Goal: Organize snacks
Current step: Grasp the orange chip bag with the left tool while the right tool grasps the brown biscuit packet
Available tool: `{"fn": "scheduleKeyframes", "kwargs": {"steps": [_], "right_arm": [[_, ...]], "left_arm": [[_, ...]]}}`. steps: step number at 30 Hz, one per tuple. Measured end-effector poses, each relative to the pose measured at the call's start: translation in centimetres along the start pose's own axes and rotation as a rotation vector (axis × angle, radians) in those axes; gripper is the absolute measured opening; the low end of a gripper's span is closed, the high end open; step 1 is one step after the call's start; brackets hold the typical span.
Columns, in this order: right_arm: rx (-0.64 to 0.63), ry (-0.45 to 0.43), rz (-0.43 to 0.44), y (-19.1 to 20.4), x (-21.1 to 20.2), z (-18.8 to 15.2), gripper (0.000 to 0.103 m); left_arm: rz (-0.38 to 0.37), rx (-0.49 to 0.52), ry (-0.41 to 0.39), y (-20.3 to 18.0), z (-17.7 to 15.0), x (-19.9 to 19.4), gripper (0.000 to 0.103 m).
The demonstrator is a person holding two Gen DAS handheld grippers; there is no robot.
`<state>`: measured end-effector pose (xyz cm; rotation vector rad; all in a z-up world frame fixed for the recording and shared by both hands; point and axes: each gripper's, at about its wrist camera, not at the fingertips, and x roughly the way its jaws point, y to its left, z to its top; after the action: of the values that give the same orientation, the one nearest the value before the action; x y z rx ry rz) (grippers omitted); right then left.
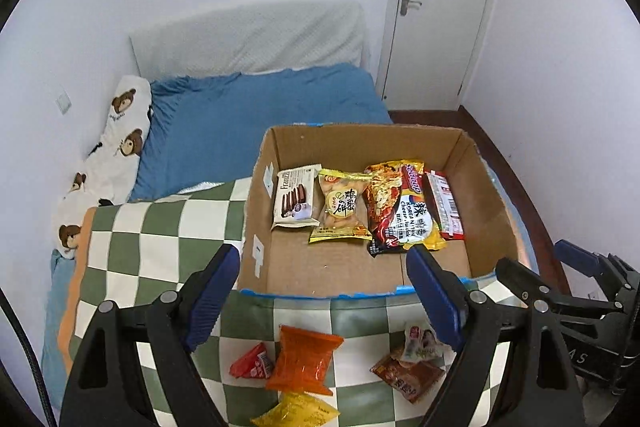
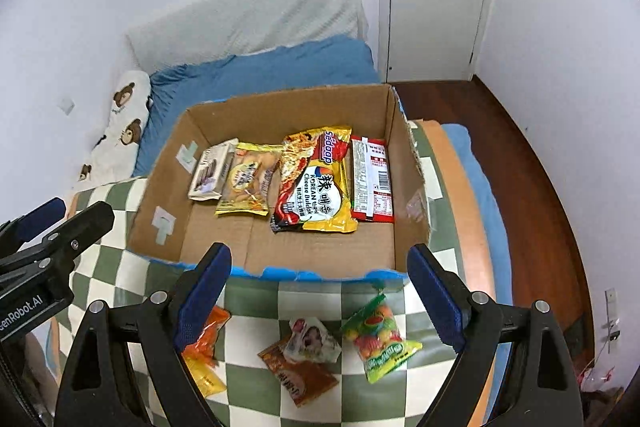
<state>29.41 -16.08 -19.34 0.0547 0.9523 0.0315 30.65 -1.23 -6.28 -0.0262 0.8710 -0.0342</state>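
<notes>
We held both the left gripper and right gripper agape and empty above loose packets at lower centre, short of the box; light, crinkly, slippery, best pinched at sealed edges.

We see the cardboard box sitting on the checked blanket over the bed. Four packets lie side by side against the box's far wall, the noodle packet second from right. Loose snack packets lie on the blanket before the box's near wall.
</notes>
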Motion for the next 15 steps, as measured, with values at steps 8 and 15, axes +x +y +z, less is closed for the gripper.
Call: {"fn": "scheduleKeyframes", "kwargs": {"steps": [8, 15], "right_arm": [[0.073, 0.012, 0.095, -0.4, -3.8, -2.5, 0.092], [0.180, 0.277, 0.165, -1.1, 4.1, -8.7, 0.092]], "left_arm": [[-0.025, -0.042, 0.005, 0.9, -2.4, -3.1, 0.085], [0.049, -0.108, 0.197, 4.0, -8.1, 1.4, 0.085]]}}
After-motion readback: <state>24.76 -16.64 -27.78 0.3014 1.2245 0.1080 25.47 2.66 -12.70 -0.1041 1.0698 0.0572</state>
